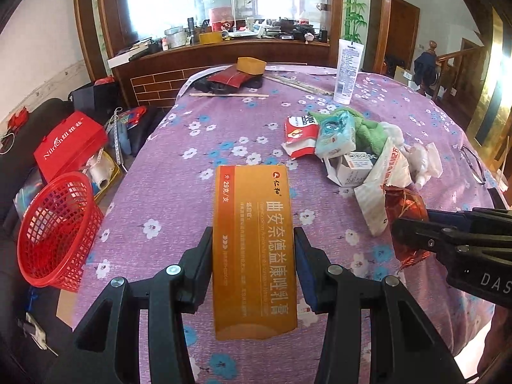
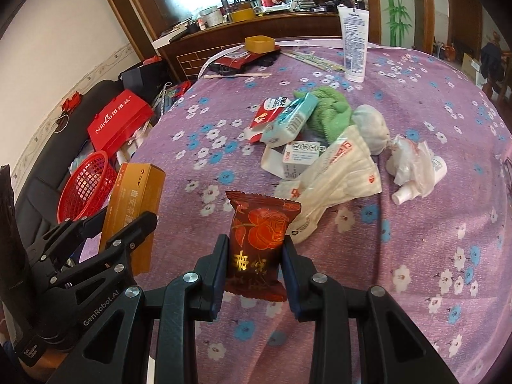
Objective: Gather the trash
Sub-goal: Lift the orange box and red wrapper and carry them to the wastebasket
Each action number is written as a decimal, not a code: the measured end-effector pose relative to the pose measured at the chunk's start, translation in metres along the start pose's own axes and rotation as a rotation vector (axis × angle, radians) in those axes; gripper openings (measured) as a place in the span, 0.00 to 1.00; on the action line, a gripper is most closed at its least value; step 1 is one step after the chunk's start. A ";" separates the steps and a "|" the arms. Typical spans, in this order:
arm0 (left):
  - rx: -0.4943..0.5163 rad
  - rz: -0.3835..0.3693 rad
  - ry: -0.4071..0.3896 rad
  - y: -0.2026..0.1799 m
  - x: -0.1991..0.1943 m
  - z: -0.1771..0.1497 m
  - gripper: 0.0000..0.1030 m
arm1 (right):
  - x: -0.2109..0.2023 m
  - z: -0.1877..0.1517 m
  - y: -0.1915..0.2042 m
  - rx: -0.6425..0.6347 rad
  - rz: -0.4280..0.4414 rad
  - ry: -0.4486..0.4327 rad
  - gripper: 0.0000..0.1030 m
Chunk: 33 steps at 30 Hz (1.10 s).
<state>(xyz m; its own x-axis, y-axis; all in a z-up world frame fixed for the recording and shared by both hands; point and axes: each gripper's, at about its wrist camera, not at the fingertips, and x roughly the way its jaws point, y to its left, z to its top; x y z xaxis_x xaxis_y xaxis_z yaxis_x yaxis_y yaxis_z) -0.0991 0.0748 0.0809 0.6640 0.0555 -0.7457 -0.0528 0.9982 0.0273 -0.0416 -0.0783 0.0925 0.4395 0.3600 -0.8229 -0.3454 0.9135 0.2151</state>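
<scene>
While left gripper (image 1: 253,240) grips orange box (image 1: 254,249) (upright), right gripper (image 2: 256,252) clamps wrapper (image 2: 259,240)

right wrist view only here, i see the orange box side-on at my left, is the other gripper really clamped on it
Observer: Yes, the left gripper has both pads on the long sides of the orange box.
Operator: how much of the red basket is clear
Observer: The whole open mouth of the red basket shows left of the table.
Operator: anything right of the trash pile i miss
Observer: A pair of glasses near the table's right edge.
</scene>
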 end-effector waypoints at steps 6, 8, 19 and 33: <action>-0.015 0.007 0.002 0.007 0.001 -0.002 0.44 | 0.003 0.000 0.006 -0.014 -0.001 0.009 0.33; -0.017 0.008 0.003 0.008 0.001 -0.003 0.44 | 0.003 0.000 0.008 -0.017 -0.001 0.011 0.33; -0.023 0.012 0.003 0.013 0.000 -0.005 0.44 | 0.007 0.000 0.013 -0.023 0.002 0.022 0.33; -0.034 0.019 0.005 0.025 -0.001 -0.009 0.44 | 0.014 0.001 0.024 -0.027 0.017 0.038 0.34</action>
<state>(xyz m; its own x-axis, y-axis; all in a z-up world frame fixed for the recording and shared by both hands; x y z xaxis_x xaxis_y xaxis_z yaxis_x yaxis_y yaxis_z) -0.1082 0.0998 0.0765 0.6587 0.0746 -0.7487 -0.0910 0.9957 0.0192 -0.0429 -0.0517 0.0866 0.4019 0.3672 -0.8388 -0.3746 0.9018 0.2153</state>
